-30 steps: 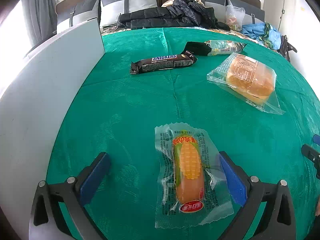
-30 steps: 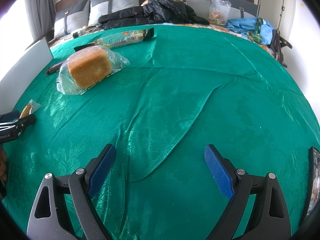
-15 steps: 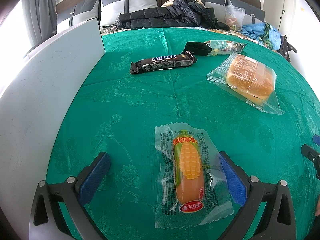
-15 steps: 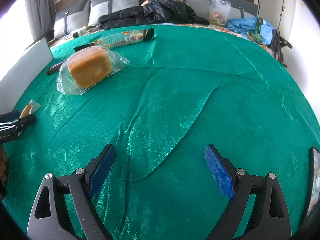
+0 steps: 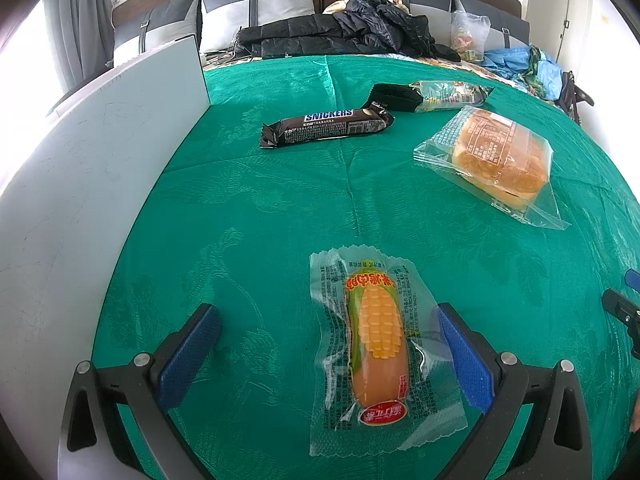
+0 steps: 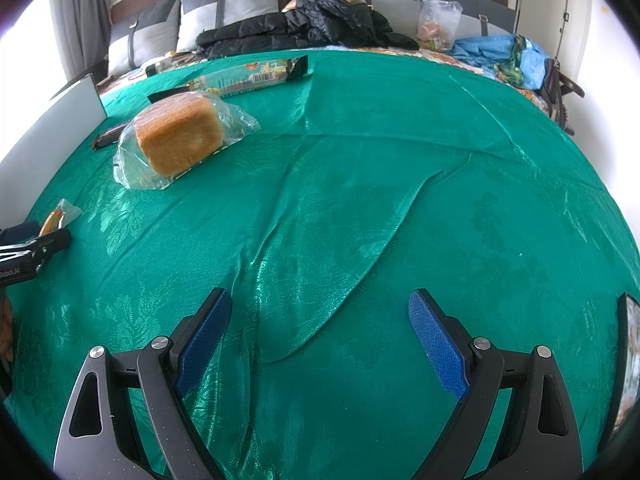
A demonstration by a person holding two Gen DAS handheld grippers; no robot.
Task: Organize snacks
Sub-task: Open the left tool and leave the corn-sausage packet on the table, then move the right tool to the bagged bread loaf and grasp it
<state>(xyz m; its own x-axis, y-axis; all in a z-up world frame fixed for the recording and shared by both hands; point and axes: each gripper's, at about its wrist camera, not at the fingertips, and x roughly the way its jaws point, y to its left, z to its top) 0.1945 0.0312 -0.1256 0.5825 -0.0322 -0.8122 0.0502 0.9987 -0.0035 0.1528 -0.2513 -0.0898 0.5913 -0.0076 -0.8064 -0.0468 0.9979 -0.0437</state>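
Snacks lay scattered over the green cloth, none of them gathered yet. Nearest was the corn sausage in its clear wrapper, at six o'clock in the left wrist view, between the fingers of the left gripper but much nearer the right pad, whose tip overlapped the wrapper's edge. Those tongs stood wide and released, holding nothing. At twelve o'clock lay the Snickers bar, at one o'clock a long dark-ended packet, and at two o'clock the bagged bread. A white board stood on edge from nine to eleven o'clock. The right gripper was likewise spread and empty, hovering over bare, creased cloth, with the bread at ten o'clock in its own view and the sausage's wrapper tip at nine, beside the other tool. The likely step was a first grasp on the sausage, and the risks looked plain. Closing from this off-centre stance could catch only the loose film, so the pack might slip or swing free on lifting. The slack, glossy wrapper would probably slide between smooth pads. A low approach could also pinch the cloth and drag its folds, shifting the other snacks. A squeeze on the bread would likely crush it.
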